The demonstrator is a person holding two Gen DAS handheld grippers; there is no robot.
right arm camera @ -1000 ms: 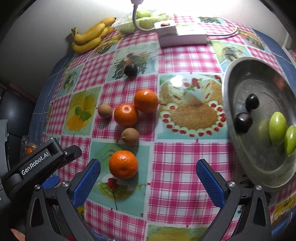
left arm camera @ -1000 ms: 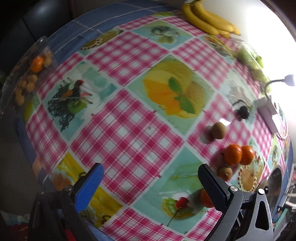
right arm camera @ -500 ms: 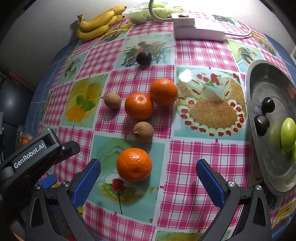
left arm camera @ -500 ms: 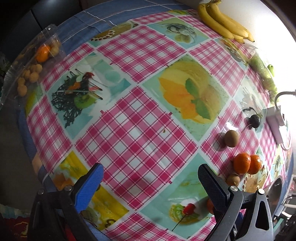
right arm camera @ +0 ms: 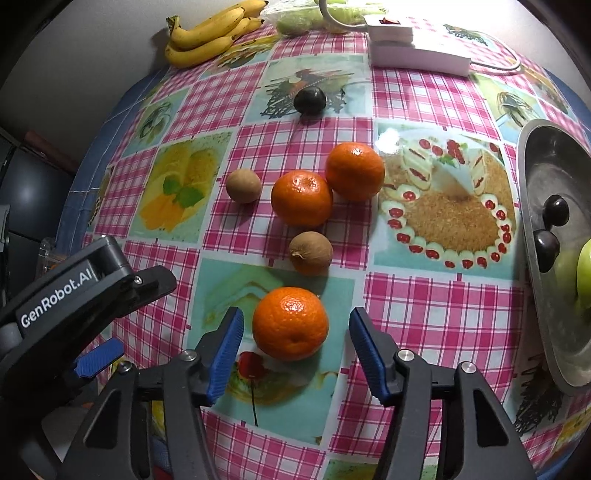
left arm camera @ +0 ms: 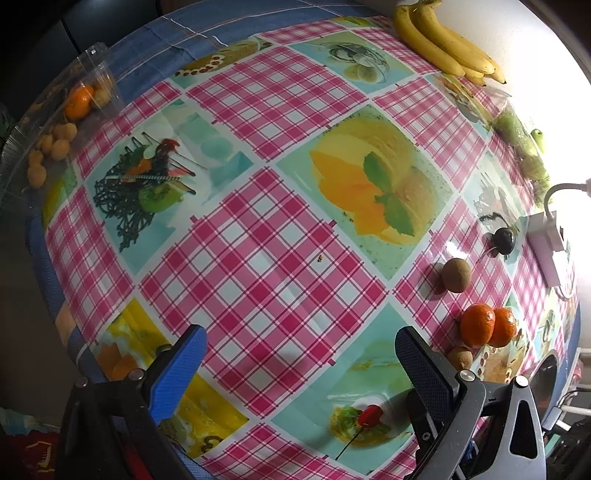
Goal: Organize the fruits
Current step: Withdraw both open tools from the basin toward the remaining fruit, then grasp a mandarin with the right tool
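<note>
An orange (right arm camera: 290, 323) lies on the checked tablecloth between the blue pads of my right gripper (right arm camera: 295, 317). Its jaws are closing, and a narrow gap still shows on each side of the fruit. Beyond it sit a brown round fruit (right arm camera: 310, 253), two more oranges (right arm camera: 301, 197) (right arm camera: 354, 171), a second brown fruit (right arm camera: 243, 185) and a dark plum (right arm camera: 309, 100). A metal tray (right arm camera: 554, 162) at the right edge holds two dark plums and green fruits. My left gripper (left arm camera: 299, 332) hangs open over bare cloth, pointing straight down, with nothing between its fingers.
Bananas (right arm camera: 210, 31) lie at the far edge by the wall. A white power strip (right arm camera: 417, 55) with a lamp cable and a bag of green fruit sit beside them. A clear plastic box (left arm camera: 62, 122) with small fruits rests at the left table edge.
The right jaws have narrowed from wide open to close around the near orange, and the gripper has come lower over it. The left gripper has drifted slightly and stays open.
</note>
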